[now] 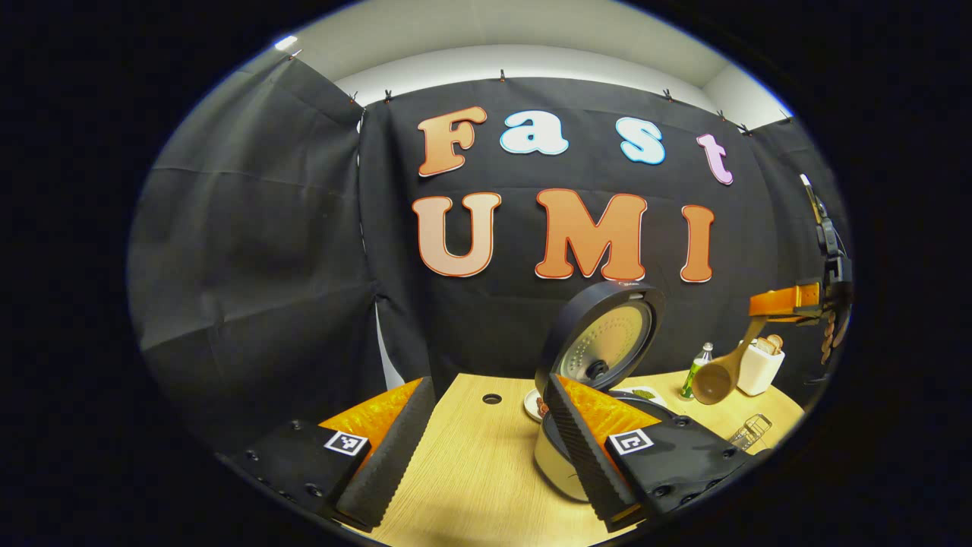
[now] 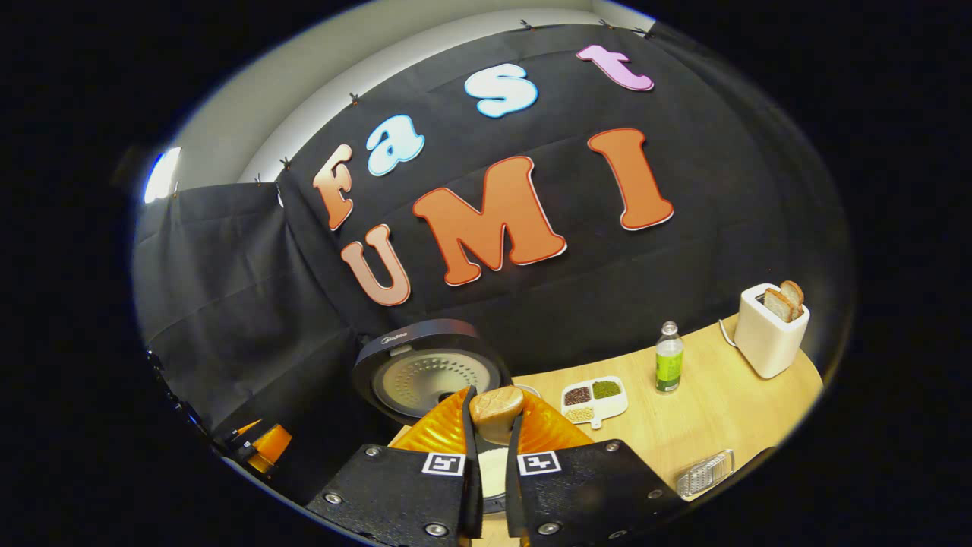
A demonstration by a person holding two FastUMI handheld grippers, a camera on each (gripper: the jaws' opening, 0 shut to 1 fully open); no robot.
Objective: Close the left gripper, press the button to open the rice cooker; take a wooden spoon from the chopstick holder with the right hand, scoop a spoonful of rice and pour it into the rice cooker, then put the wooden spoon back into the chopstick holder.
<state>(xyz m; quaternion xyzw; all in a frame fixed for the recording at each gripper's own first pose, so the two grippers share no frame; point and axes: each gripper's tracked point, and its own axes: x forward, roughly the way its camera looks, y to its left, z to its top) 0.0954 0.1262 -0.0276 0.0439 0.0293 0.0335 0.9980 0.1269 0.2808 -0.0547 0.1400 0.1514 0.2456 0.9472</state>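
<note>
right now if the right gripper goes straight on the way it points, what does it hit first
Most likely the raised rice cooker lid, right beyond the wooden spoon the right gripper holds; depth is hard to judge.

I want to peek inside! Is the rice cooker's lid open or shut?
Open. The rice cooker's lid stands tipped up, showing its round metal underside, also seen in the right gripper view.

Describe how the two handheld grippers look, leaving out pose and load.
The left gripper has two flat black base plates with dark screws, each bearing a square black-and-white coded tag; its long fingers have finely ribbed inner faces. The right gripper is the same build, its plates studded with silvery screws and tagged alike.
</note>
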